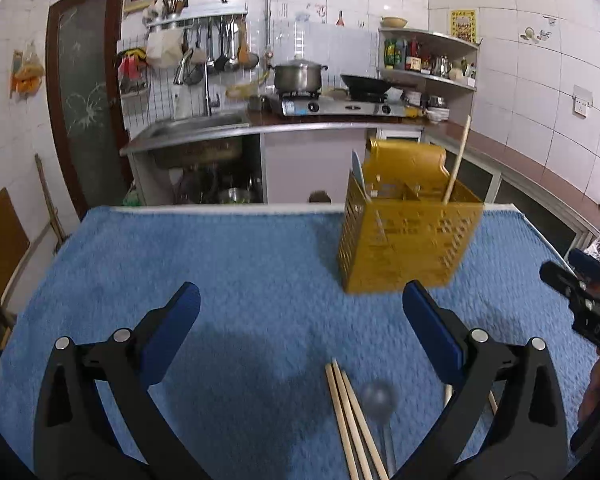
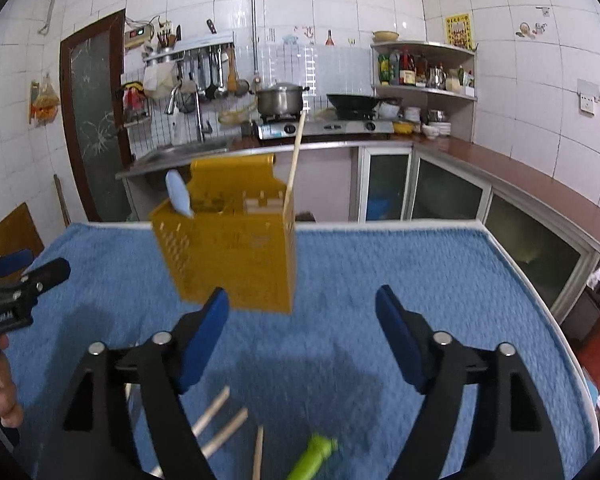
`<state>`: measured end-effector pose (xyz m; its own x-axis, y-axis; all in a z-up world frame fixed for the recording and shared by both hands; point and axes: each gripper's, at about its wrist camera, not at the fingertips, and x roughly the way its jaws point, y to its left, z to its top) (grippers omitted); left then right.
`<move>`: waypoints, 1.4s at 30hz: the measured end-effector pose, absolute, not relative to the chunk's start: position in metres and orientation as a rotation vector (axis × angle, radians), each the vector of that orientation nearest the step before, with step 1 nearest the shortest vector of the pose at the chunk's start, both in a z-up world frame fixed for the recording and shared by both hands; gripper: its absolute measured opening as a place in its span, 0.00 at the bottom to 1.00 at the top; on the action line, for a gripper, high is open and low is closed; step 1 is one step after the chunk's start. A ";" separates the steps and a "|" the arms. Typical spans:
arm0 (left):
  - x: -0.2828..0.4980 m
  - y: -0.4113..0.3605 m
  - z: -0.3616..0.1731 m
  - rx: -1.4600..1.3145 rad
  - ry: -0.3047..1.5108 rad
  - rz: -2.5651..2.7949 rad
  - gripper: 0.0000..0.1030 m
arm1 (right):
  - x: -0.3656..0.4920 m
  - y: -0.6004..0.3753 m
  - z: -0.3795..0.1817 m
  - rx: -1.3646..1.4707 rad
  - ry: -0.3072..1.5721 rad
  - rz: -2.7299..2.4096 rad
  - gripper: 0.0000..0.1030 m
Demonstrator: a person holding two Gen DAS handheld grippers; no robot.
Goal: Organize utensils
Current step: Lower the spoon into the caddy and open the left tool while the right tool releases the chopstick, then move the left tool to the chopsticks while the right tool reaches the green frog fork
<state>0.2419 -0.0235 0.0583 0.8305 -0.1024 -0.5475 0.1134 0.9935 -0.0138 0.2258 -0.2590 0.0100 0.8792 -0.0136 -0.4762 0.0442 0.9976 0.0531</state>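
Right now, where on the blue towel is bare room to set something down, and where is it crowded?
Free: the wide stretch of blue towel left of the yellow utensil holder, up to the table's far edge, and the towel right of the holder in the right wrist view. Crowded: the near edge, where wooden chopsticks, a metal spoon and a green-handled utensil lie.

Right gripper (image 2: 302, 312) stood open above blue towel (image 2: 440, 280); yellow perforated plastic utensil caddy (image 2: 228, 256) ahead held one upright wooden chopstick (image 2: 294, 162); green handle (image 2: 314, 456) below.
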 end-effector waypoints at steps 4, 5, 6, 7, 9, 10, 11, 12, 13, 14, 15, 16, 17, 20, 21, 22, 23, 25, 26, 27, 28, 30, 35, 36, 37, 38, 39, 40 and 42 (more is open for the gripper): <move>0.224 -0.023 0.047 -0.002 0.658 -0.121 0.95 | 0.197 -0.262 -0.005 0.074 0.546 -0.051 0.86; 0.221 -0.023 0.044 -0.013 0.680 -0.127 0.95 | 0.192 -0.264 -0.009 0.080 0.566 -0.061 0.86; 0.218 -0.022 0.040 -0.020 0.697 -0.134 0.95 | 0.189 -0.266 -0.013 0.086 0.579 -0.064 0.87; 0.215 -0.023 0.035 -0.024 0.711 -0.139 0.95 | 0.185 -0.268 -0.021 0.096 0.602 -0.060 0.87; 0.209 -0.025 0.027 -0.021 0.720 -0.136 0.95 | 0.181 -0.271 -0.033 0.094 0.633 -0.067 0.87; 0.207 -0.027 0.023 -0.013 0.718 -0.130 0.95 | 0.182 -0.272 -0.036 0.091 0.644 -0.075 0.87; 0.207 -0.029 0.020 -0.008 0.719 -0.126 0.95 | 0.183 -0.273 -0.043 0.091 0.664 -0.086 0.87; 0.209 -0.030 0.015 -0.005 0.729 -0.120 0.95 | 0.185 -0.274 -0.048 0.099 0.678 -0.089 0.87; 0.211 -0.030 0.009 -0.008 0.743 -0.117 0.95 | 0.187 -0.277 -0.054 0.118 0.695 -0.093 0.87; 0.216 -0.031 0.006 -0.013 0.757 -0.117 0.95 | 0.191 -0.278 -0.057 0.127 0.707 -0.102 0.87; 0.221 -0.031 -0.003 -0.021 0.789 -0.117 0.95 | 0.194 -0.280 -0.062 0.133 0.724 -0.116 0.86; 0.223 -0.030 -0.007 -0.025 0.804 -0.119 0.95 | 0.196 -0.280 -0.066 0.131 0.737 -0.125 0.86; 0.228 -0.029 -0.015 -0.036 0.833 -0.125 0.95 | 0.198 -0.280 -0.069 0.126 0.744 -0.132 0.86; 0.234 -0.027 -0.025 -0.039 0.860 -0.116 0.93 | 0.203 -0.278 -0.077 0.105 0.777 -0.153 0.82; 0.236 -0.027 -0.028 -0.033 0.870 -0.110 0.92 | 0.205 -0.278 -0.079 0.107 0.789 -0.157 0.78; 0.237 -0.026 -0.030 -0.030 0.878 -0.112 0.88 | 0.206 -0.278 -0.081 0.115 0.803 -0.160 0.76; 0.239 -0.026 -0.033 -0.033 0.888 -0.118 0.84 | 0.207 -0.277 -0.084 0.126 0.814 -0.158 0.75; 0.240 -0.025 -0.035 -0.039 0.899 -0.127 0.81 | 0.208 -0.277 -0.088 0.134 0.830 -0.159 0.68; 0.240 -0.025 -0.036 -0.037 0.902 -0.130 0.78 | 0.209 -0.275 -0.090 0.129 0.840 -0.159 0.66; 0.241 -0.026 -0.038 -0.029 0.906 -0.133 0.76 | 0.210 -0.273 -0.092 0.125 0.851 -0.157 0.61; 0.242 -0.026 -0.039 -0.022 0.911 -0.136 0.70 | 0.211 -0.272 -0.093 0.124 0.859 -0.156 0.55; 0.244 -0.027 -0.041 -0.017 0.931 -0.148 0.56 | 0.211 -0.270 -0.096 0.134 0.878 -0.142 0.49; 0.247 -0.029 -0.046 -0.007 0.952 -0.160 0.44 | 0.214 -0.263 -0.094 0.142 0.904 -0.103 0.31; 0.248 -0.030 -0.045 -0.002 0.954 -0.161 0.44 | 0.215 -0.262 -0.094 0.145 0.910 -0.098 0.30; 0.249 -0.031 -0.046 0.001 0.958 -0.162 0.44 | 0.216 -0.261 -0.095 0.156 0.921 -0.094 0.30; 0.250 -0.032 -0.046 0.003 0.961 -0.161 0.44 | 0.217 -0.262 -0.096 0.162 0.926 -0.095 0.30; 0.252 -0.033 -0.047 0.004 0.966 -0.161 0.44 | 0.217 -0.262 -0.096 0.163 0.928 -0.099 0.30; 0.253 -0.033 -0.047 0.004 0.970 -0.166 0.44 | 0.218 -0.261 -0.096 0.160 0.929 -0.103 0.30; 0.258 -0.035 -0.047 0.006 0.984 -0.170 0.44 | 0.219 -0.260 -0.096 0.156 0.933 -0.111 0.30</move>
